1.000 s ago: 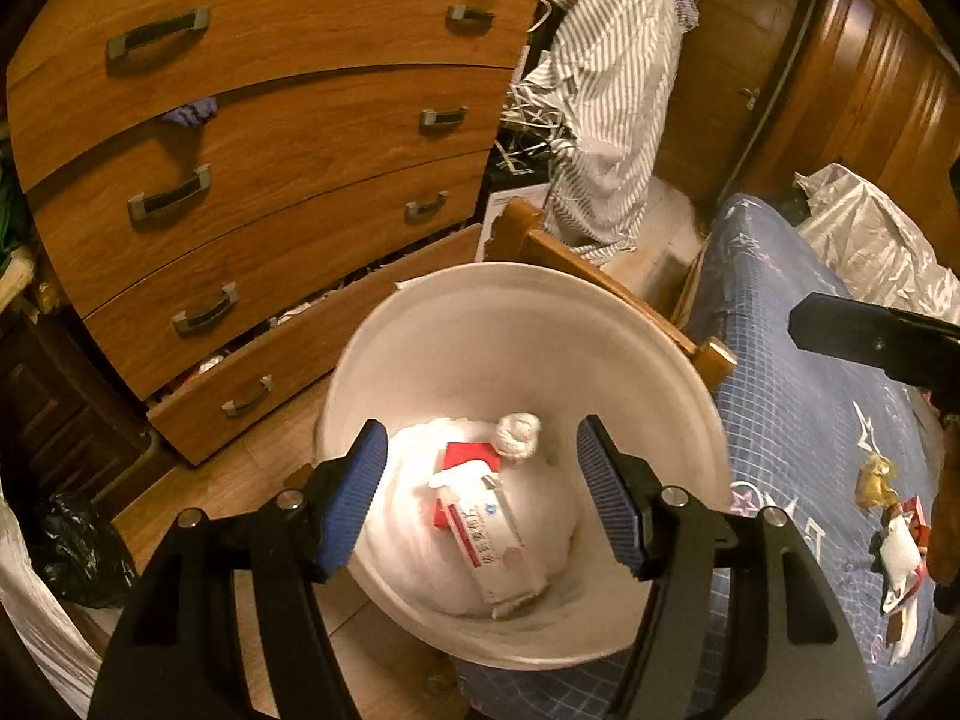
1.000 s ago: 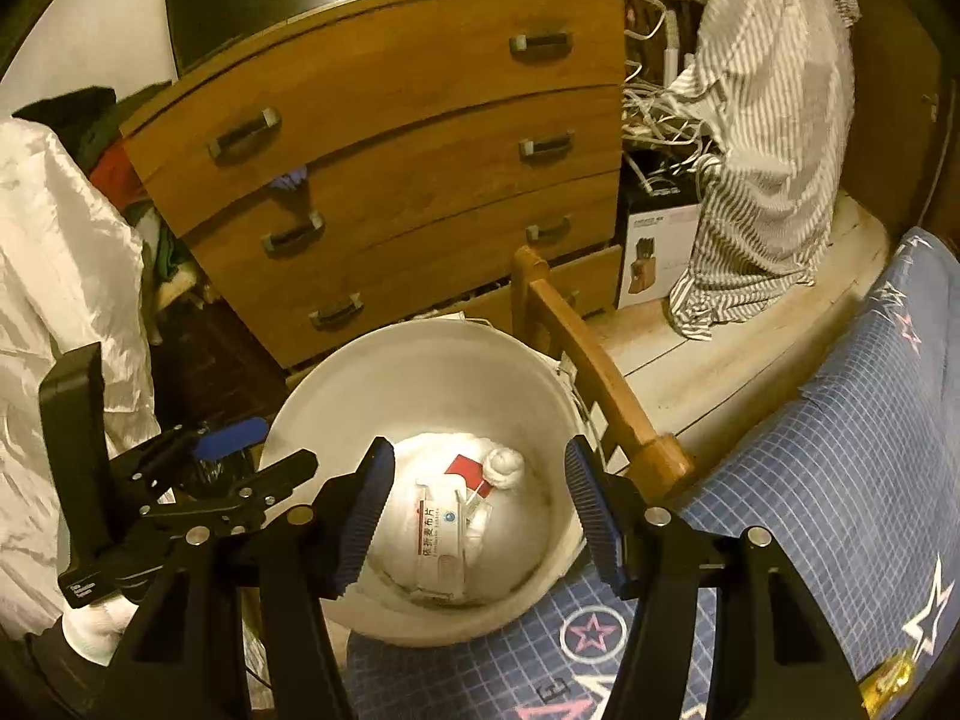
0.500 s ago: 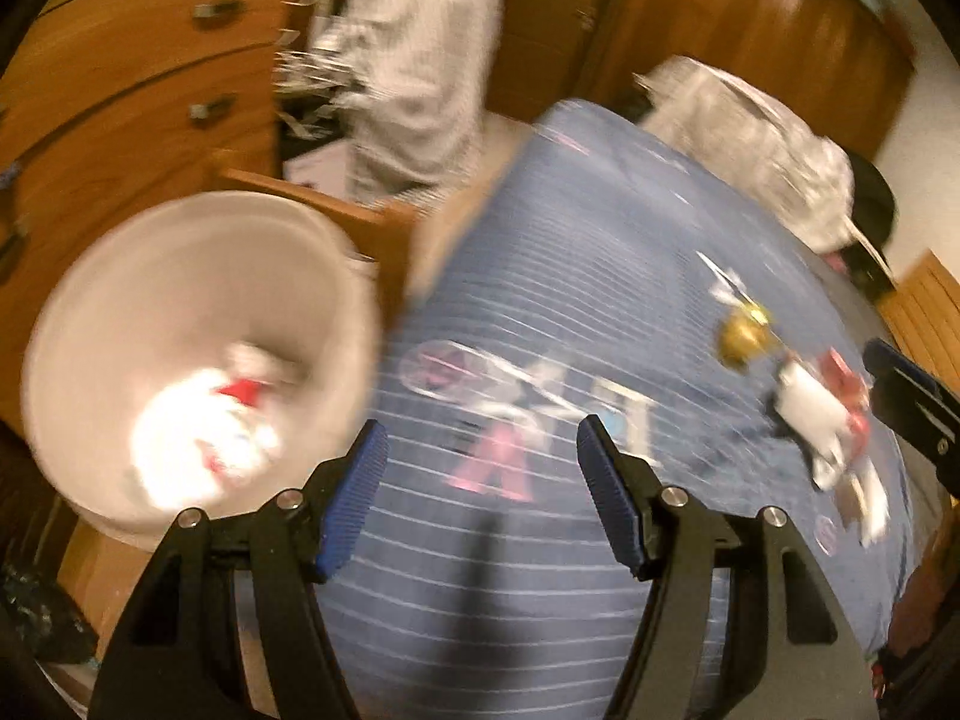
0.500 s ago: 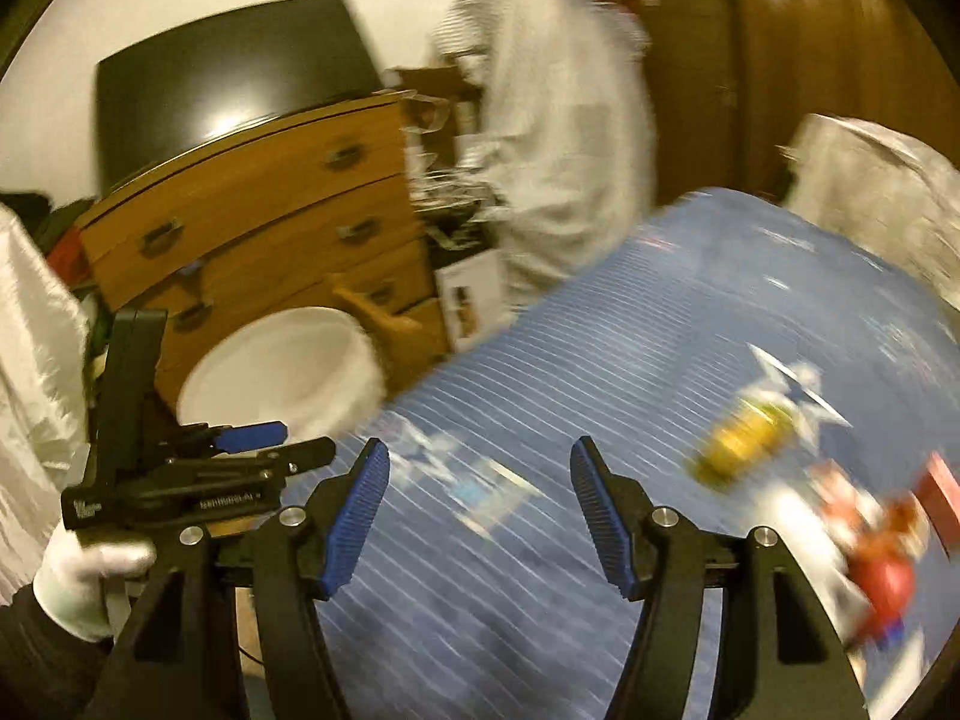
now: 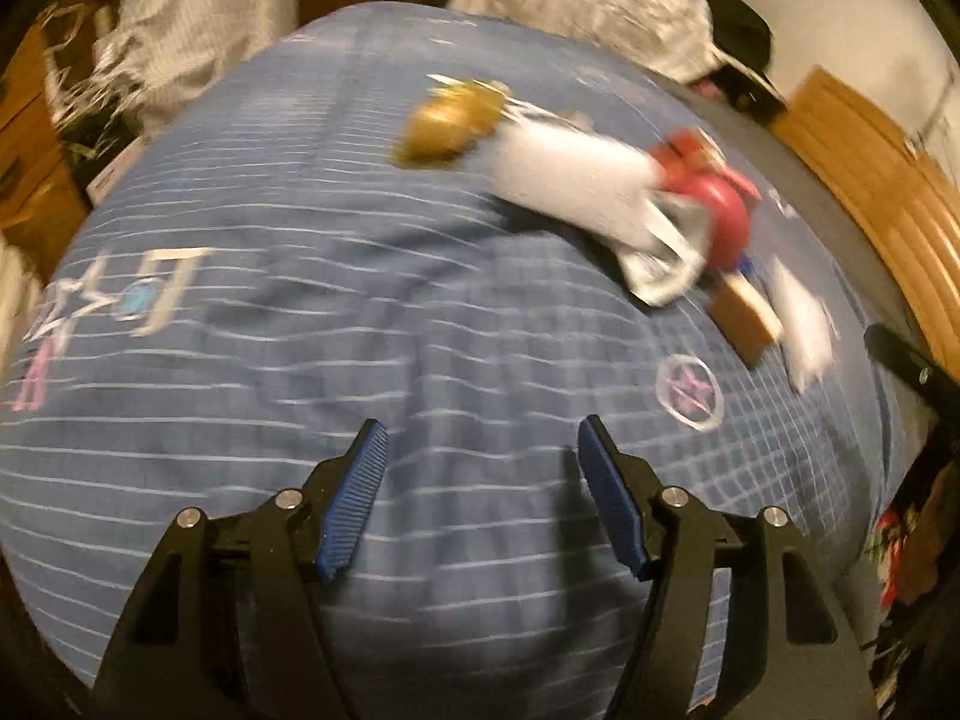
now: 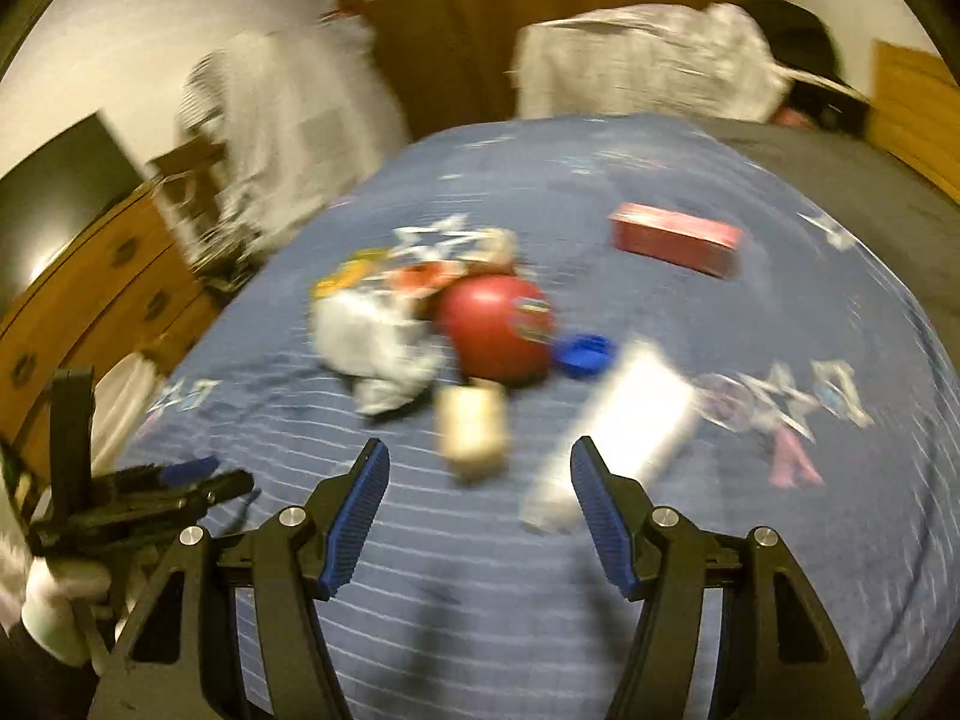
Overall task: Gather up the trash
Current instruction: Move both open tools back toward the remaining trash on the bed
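Both claws are out over the bed (image 5: 252, 396), the one with the blue gridded cover with stars on it, and both views are pretty smeared, so take the details loosely.

The left claw (image 5: 480, 492) has its blue pads spread with only bedcover between them, and its jaws have just been opening a bit wider. The right claw (image 6: 477, 501) is also spread and empty; its jaws have just been opening a little too. In the right view you can see the left claw (image 6: 180, 480) off to the lower left, held by a hand in a white glove (image 6: 57, 600).

Closest to the right claw: a beige block-ish thing (image 6: 471, 429) just ahead of the gap, and a white flat packet (image 6: 624, 426) just ahead of the right pad and angling away. Beyond those sits the main trash clump: a crumpled white-grey wrapper (image 6: 372, 348) ahead-left, a round red thing (image 6: 492, 327) dead ahead, touching or nearly touching the wrapper, and a blue cap (image 6: 585, 354) just right of it. Behind the wrapper there's a yellow-gold wrapper (image 6: 348, 276), I think foil, but it's too blurry to swear to. Farther off to the right and well apart from the clump is a red box (image 6: 675, 237).

From the left claw the whole clump is ahead and to the right.

Past the bed's far edge: a pale crinkly heap (image 6: 648, 66) and a black cap (image 6: 804, 42).
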A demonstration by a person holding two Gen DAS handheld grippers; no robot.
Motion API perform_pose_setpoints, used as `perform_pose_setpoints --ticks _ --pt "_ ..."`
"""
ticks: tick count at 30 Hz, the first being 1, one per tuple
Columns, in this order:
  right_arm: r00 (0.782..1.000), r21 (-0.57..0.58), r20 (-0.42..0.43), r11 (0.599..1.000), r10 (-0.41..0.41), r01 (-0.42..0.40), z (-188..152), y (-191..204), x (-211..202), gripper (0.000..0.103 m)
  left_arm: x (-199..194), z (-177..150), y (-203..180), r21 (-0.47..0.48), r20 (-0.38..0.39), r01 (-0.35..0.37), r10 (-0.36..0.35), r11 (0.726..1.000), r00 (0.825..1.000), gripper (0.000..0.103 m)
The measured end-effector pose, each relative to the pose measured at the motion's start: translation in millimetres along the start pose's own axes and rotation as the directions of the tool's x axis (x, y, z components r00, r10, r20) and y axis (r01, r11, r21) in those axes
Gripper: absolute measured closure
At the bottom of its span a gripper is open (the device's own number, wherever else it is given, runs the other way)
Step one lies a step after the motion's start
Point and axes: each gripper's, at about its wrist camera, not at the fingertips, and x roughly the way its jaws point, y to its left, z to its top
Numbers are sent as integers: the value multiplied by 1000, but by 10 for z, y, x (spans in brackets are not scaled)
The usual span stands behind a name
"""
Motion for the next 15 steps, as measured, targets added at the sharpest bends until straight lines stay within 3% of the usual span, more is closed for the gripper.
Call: perform_pose_setpoints --ticks 9,15 --pt "1000 88 24 996 1 -3 -99 -387 -69 39 238 89 -874 123 -15 81 -79 989 997 29" --pt "999 106 40 994 7 -12 -85 -495 -130 39 477 232 -1367 135 -12 107 -106 985 994 29"
